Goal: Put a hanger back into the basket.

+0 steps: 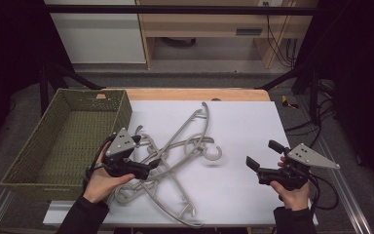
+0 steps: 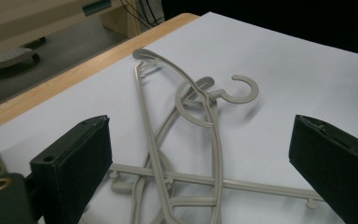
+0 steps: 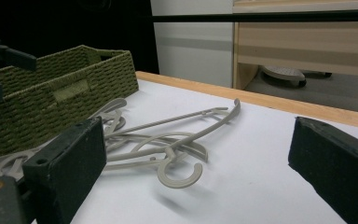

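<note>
Several grey plastic hangers (image 1: 175, 146) lie tangled on the white sheet (image 1: 238, 122). One hook (image 3: 179, 175) stands slightly off the sheet and casts a shadow under it. My left gripper (image 1: 146, 152) hovers at the left side of the pile, its jaws open. The crossed hanger arms (image 2: 182, 140) lie between and beyond those jaws, and nothing is held. My right gripper (image 1: 263, 153) is open over bare sheet to the right of the pile, pointing toward it. The hangers (image 3: 168, 135) lie well ahead of its jaws.
A green woven basket (image 1: 65, 141) stands at the table's left, close to the pile, with nothing in it; its wall (image 3: 51, 102) rises behind the hangers. A wooden table edge (image 1: 195, 93) runs along the back. Bare white sheet lies on the right half.
</note>
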